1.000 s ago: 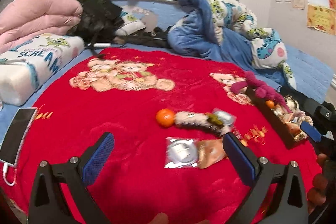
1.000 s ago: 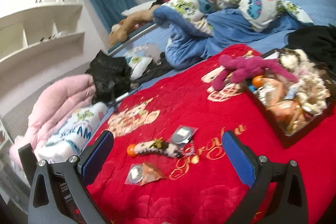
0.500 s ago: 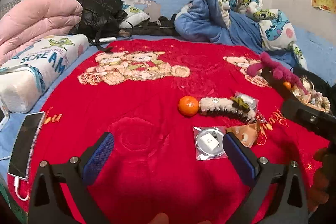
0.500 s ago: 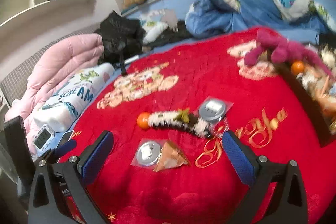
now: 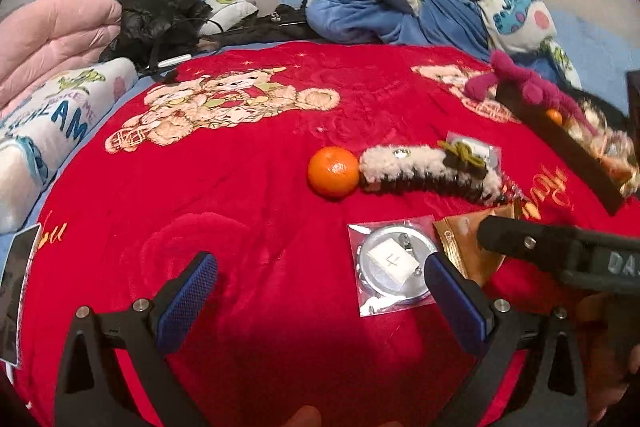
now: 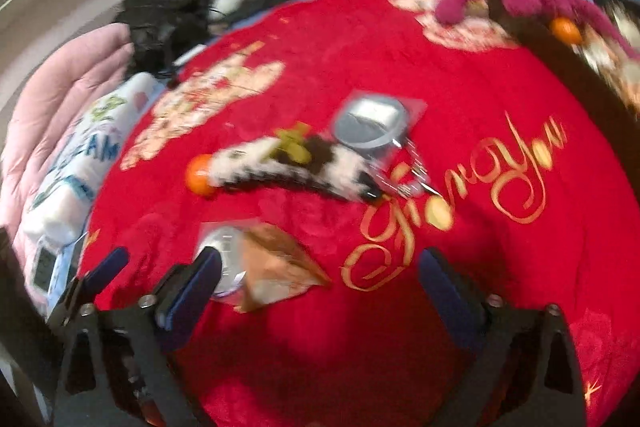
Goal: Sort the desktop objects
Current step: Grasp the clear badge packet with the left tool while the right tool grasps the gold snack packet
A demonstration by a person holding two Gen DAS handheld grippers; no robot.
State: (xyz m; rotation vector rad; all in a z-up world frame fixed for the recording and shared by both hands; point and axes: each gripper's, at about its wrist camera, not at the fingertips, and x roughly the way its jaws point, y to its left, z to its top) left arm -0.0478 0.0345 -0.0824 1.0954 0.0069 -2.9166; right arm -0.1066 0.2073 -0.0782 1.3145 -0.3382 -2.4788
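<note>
— Both tongs came down closer to the red blanket [image 5: 240, 227] vs a sec ago?
— Yep. L→R in left view: left tongs [image 5: 320, 291] released, nothing between; orange [image 5: 333, 171], fuzzy toy [image 5: 428, 173], bagged disc [image 5: 390, 263], brown packet [image 5: 466, 247].
— Right view?
— Blurry. Right tongs [image 6: 316, 291] closing, packet [image 6: 276, 271] between, not pinched. Only it shows a clock [image 6: 44, 267].

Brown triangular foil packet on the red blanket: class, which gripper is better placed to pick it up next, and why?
Right, probably. The brown triangular foil packet lies between the right gripper's closing jaws, untouched. The left gripper frames only bare red blanket, with the packet outside its right finger.
</note>
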